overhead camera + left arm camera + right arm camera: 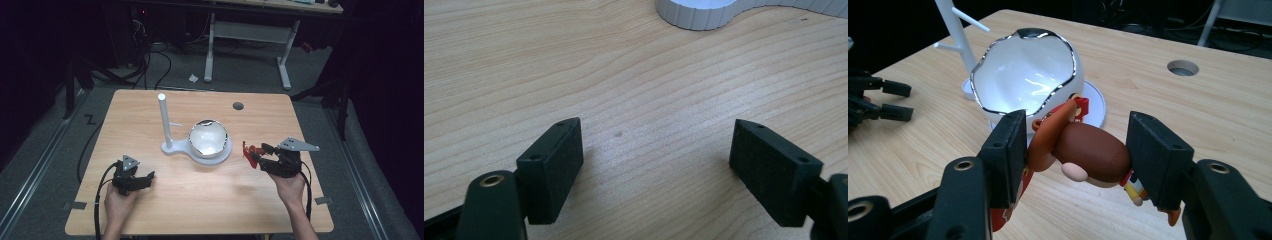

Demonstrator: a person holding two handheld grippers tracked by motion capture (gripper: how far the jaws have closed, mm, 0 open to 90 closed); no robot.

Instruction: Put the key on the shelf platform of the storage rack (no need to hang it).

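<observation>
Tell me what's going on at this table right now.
A person holds a gripper in each hand at a wooden table. The right gripper is shut on a small brown toy figure, held just above the table beside a white egg-shaped bowl with a jagged silver rim. The bowl sits on a white stand with an upright post. The left gripper rests open near the table's front-left, its jaws empty.
</observation>
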